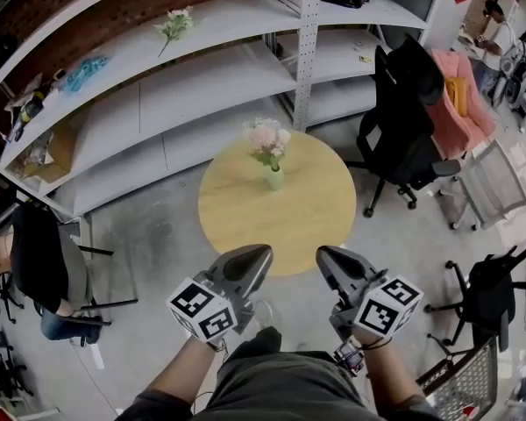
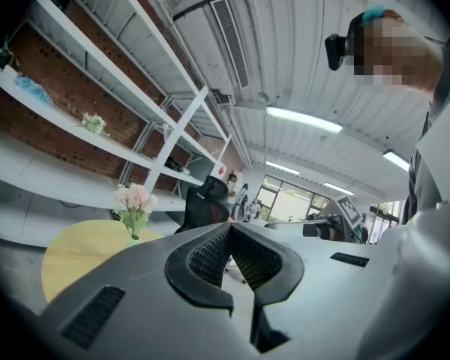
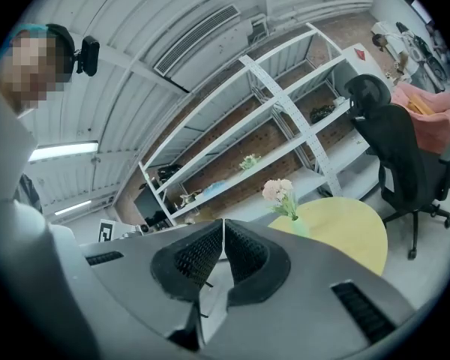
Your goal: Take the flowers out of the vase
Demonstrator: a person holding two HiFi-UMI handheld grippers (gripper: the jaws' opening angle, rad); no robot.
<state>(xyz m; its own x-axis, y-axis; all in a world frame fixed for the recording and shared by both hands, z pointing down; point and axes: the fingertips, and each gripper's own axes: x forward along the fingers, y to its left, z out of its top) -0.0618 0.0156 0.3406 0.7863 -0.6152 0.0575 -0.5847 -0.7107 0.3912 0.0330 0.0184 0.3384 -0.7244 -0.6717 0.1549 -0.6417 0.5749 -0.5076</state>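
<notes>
A bunch of pale pink flowers (image 1: 268, 140) stands upright in a small light green vase (image 1: 274, 179) on the far half of a round wooden table (image 1: 245, 226). The flowers (image 2: 133, 201) show left of the jaws in the left gripper view, and the flowers (image 3: 280, 193) show right of the jaws in the right gripper view. My left gripper (image 1: 261, 254) and right gripper (image 1: 326, 256) are side by side near the table's near edge, short of the vase. Both are shut with nothing between the jaws.
White shelving (image 1: 202, 77) runs behind the table, with another flower sprig (image 1: 174, 24) on an upper shelf. A black office chair (image 1: 403, 121) draped in pink cloth stands right of the table. A seated person (image 1: 44, 270) is at the left. More chairs (image 1: 491, 296) stand at the right.
</notes>
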